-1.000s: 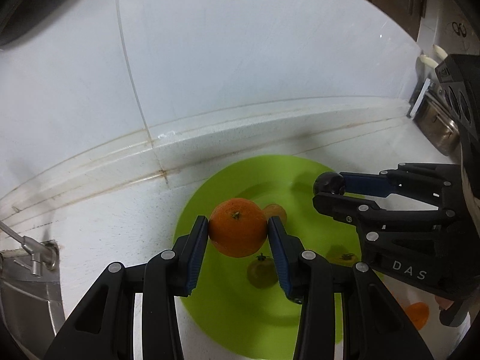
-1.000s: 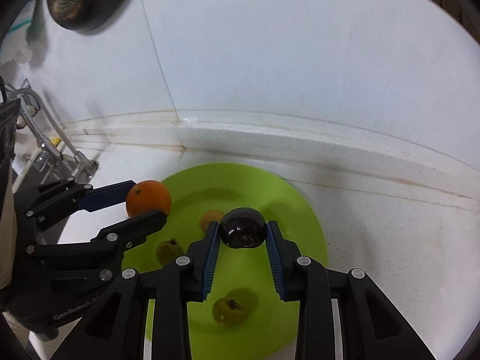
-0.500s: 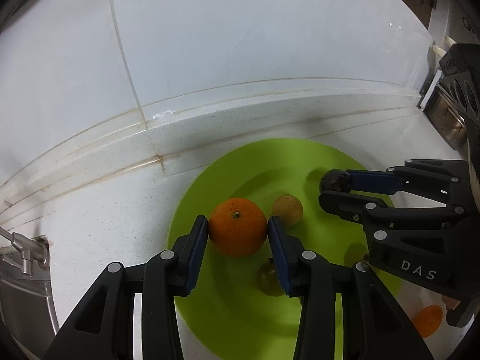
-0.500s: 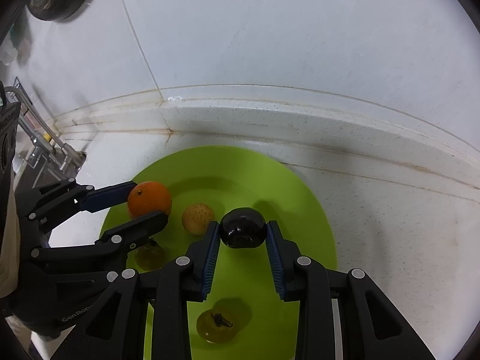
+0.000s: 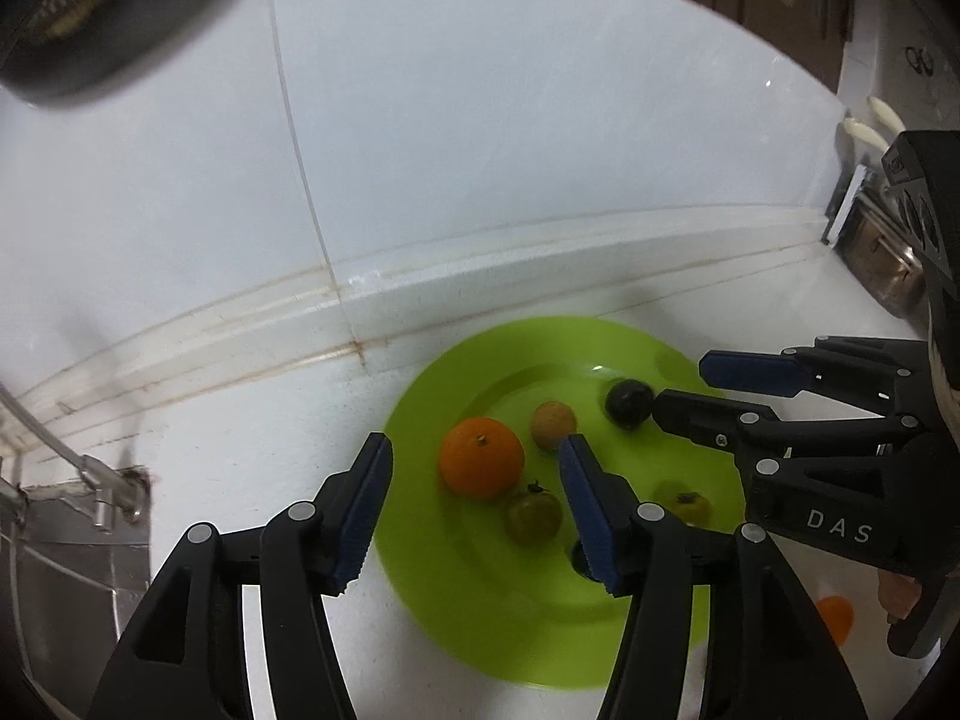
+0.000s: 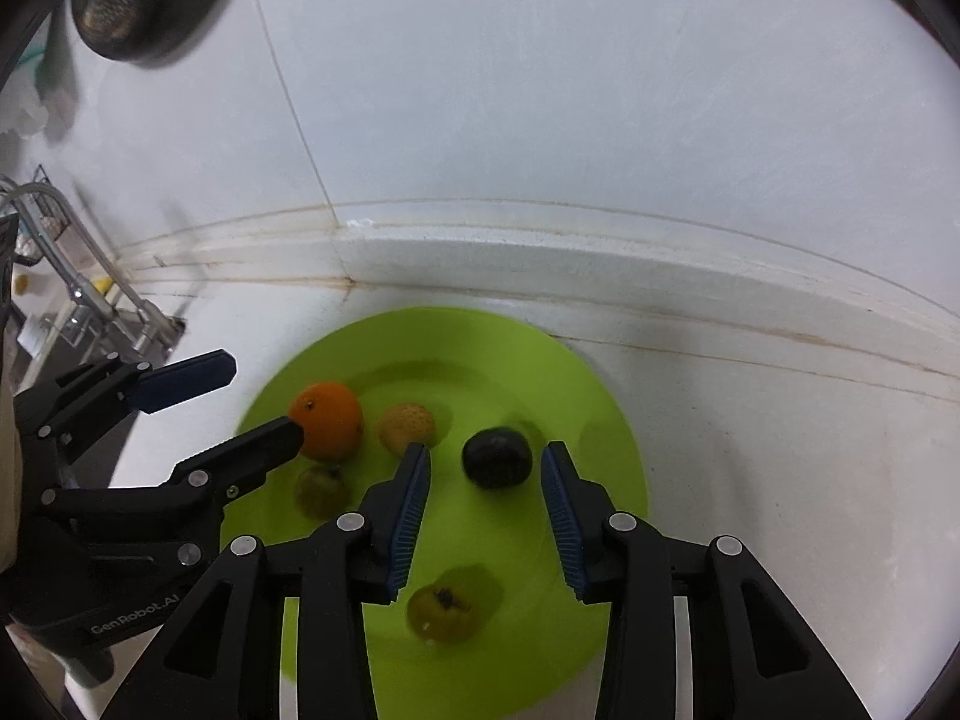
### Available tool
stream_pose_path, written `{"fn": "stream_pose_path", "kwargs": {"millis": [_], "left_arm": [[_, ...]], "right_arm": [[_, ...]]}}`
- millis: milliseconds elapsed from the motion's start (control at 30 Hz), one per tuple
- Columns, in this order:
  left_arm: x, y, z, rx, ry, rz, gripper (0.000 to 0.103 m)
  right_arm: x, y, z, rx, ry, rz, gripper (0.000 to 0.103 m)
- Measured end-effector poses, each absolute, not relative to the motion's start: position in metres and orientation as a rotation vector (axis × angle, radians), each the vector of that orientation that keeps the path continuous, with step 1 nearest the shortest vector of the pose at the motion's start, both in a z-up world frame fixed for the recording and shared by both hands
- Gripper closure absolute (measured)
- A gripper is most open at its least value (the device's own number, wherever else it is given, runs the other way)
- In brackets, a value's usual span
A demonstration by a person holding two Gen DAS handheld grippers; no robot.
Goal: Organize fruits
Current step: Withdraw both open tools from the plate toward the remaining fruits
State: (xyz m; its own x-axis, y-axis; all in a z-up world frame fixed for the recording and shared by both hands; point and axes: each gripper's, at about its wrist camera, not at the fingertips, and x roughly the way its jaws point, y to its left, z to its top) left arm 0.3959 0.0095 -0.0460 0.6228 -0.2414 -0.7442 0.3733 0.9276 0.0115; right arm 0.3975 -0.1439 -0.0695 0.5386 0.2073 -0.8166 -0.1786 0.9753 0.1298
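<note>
Both tools have let go since a second ago; orange (image 5: 480, 456) and dark fruit (image 6: 497, 457) now sit on the green plate (image 5: 480, 612); left tool (image 5: 474, 456) wide open, holding nothing, orange between its tips but clear of both; right tool (image 6: 485, 465) wide open, empty, dark fruit just ahead between its tips; plate on the white bench (image 6: 780, 480).
</note>
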Motion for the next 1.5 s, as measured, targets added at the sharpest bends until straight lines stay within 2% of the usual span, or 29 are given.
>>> {"fn": "stream_pose_path", "kwargs": {"millis": [100, 233, 833, 1100, 1500], "left_arm": [[0.382, 0.012, -0.032, 0.17, 0.791, -0.359, 0.043], [0.362, 0.019, -0.016, 0.152, 0.756, -0.383, 0.04], [0.253, 0.023, 0.019, 0.171, 0.62, -0.441, 0.03], [0.214, 0.019, 0.017, 0.213, 0.571, -0.44, 0.025], [0.182, 0.014, -0.006, 0.258, 0.547, -0.488, 0.025]], "right_arm": [[0.384, -0.143, -0.057, 0.044, 0.946, 0.234, 0.063], [0.362, -0.143, -0.039, 0.045, 0.895, 0.238, 0.055], [0.247, -0.142, 0.018, -0.05, 0.675, 0.183, 0.055], [0.206, -0.142, 0.016, -0.04, 0.666, 0.166, 0.055], [0.169, -0.145, -0.007, -0.036, 0.714, 0.146, 0.055]]}}
